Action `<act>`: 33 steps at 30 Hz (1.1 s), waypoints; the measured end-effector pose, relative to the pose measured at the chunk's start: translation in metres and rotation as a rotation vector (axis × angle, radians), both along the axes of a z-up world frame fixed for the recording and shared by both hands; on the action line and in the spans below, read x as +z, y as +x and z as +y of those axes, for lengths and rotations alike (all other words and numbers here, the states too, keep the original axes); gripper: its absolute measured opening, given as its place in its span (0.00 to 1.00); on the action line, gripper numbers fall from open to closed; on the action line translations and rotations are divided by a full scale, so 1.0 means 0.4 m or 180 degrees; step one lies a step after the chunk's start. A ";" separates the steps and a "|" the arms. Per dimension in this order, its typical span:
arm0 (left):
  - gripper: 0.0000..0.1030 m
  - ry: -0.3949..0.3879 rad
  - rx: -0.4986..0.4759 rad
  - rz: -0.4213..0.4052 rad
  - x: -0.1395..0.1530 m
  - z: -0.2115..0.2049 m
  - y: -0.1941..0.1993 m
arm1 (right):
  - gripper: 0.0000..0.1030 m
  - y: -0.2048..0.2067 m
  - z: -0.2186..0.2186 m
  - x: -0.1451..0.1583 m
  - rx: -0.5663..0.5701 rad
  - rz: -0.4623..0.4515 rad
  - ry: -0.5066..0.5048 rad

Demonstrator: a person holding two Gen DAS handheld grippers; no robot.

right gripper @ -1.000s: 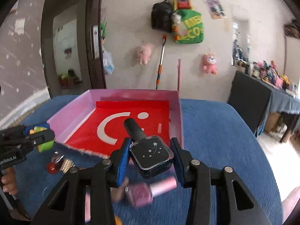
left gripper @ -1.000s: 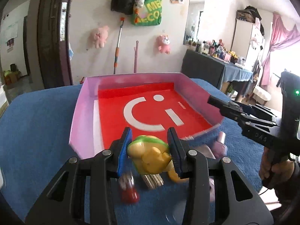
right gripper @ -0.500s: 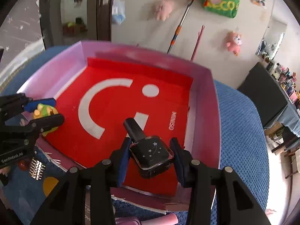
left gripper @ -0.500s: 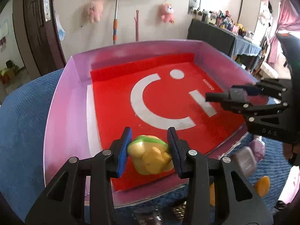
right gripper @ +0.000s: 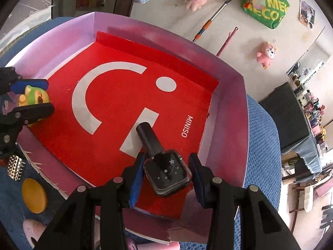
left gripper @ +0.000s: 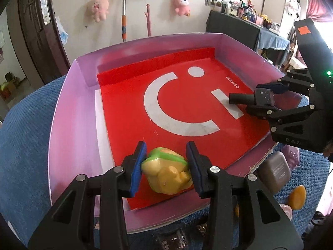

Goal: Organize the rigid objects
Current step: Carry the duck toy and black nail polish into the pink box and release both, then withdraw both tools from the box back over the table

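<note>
- While the left gripper (left gripper: 166, 162) points down into the near left corner of the tray (left gripper: 68, 112), its two blue pads are clenched on a yellow and green toy (left gripper: 166, 175), one pad on each side
- The toy sits low over the near edge of the red sheet (left gripper: 129, 114) that lines the tray floor; whether it touches the sheet I cannot tell
- The right gripper (right gripper: 166, 171) grasps a black bottle (right gripper: 164, 170) with small white stars by its square body, the pads tight against both sides
- The bottle's long black cap points away from the gripper, over the white bar of the smile mark printed on the sheet, near the tray's right wall
- The tray is a shallow pink box with upright walls and stands on a blue cloth (left gripper: 25, 135)
- Apart from the red sheet with its white arc, dot, bar and the word MINISO, nothing lies loose on the tray floor; the toy and the bottle are inside its walls, both held in the grippers and well apart from each other
- Outside the tray, on the cloth just beside its torn near edge, lie a grey case (left gripper: 274, 171), a yellow oval piece (right gripper: 34, 194), a gold studded piece (right gripper: 15, 166) and a pale pink thing (right gripper: 33, 229)
- The grey case is close to the tray's near right corner, below the right gripper as the left wrist view shows it
</note>
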State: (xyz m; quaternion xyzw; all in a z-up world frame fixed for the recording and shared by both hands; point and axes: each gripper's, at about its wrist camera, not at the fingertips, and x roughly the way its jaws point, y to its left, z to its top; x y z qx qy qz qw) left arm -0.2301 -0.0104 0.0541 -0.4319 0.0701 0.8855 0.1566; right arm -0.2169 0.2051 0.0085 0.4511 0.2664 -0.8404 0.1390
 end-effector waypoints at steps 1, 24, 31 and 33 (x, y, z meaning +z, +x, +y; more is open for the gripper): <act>0.38 0.0020 -0.0002 -0.0035 -0.001 -0.003 0.000 | 0.44 0.001 -0.001 -0.001 0.0009 0.0005 0.0023; 0.62 0.0106 0.0032 -0.0056 0.014 -0.016 0.010 | 0.46 0.000 -0.010 0.006 0.0068 -0.0045 0.0046; 0.67 0.0216 0.0033 0.0142 0.063 -0.022 0.044 | 0.66 0.027 0.006 0.054 0.0095 0.0078 -0.0140; 0.72 0.0291 0.0064 0.0204 0.082 -0.028 0.058 | 0.71 0.044 0.009 0.074 0.0100 0.0156 -0.0178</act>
